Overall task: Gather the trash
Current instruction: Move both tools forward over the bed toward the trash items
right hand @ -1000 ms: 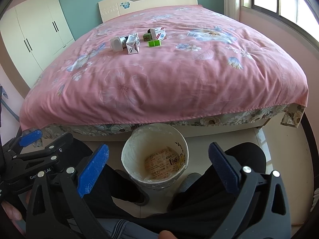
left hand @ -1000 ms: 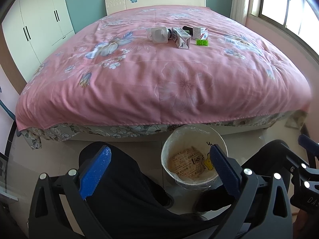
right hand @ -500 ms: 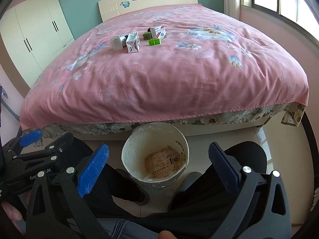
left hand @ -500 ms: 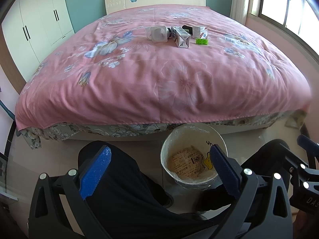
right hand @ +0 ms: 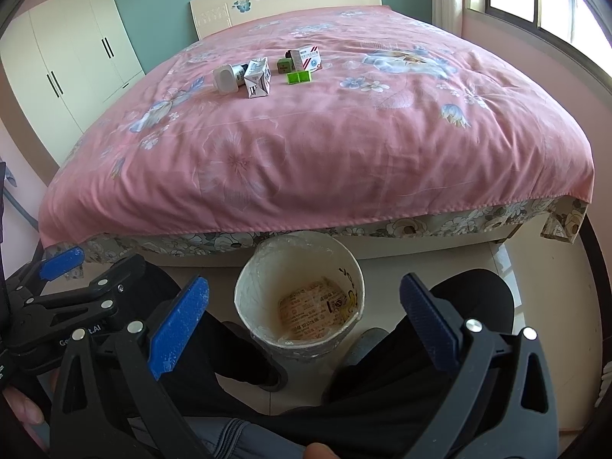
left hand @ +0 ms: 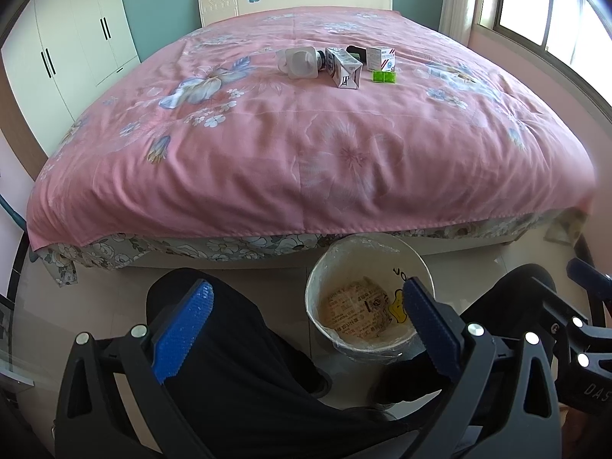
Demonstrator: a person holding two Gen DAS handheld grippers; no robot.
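Fingers of both our left gripper (left hand: 304, 323) and right gripper (right hand: 304, 315) spread empty; the light white gable-top carton (right hand: 258, 83) on the pink floral bed (right hand: 325, 134) should crush easily, so we'd pinch its flat sides.

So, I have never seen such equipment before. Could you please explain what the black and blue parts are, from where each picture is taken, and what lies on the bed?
There is no robot here. A person holds one clamp-like tool in each hand, and each tool carries a camera that looks forward along its two blue fingers. One picture comes from the left gripper, the other from the right gripper. Both are open and hold nothing.

On the pink bed cover lies the trash, grouped together: a white plastic cup on its side, a small milk carton, a small medicine box and a green wrapper.

On the floor at the foot of the bed stands the trash bin, lined with plastic, with printed paper at the bottom.
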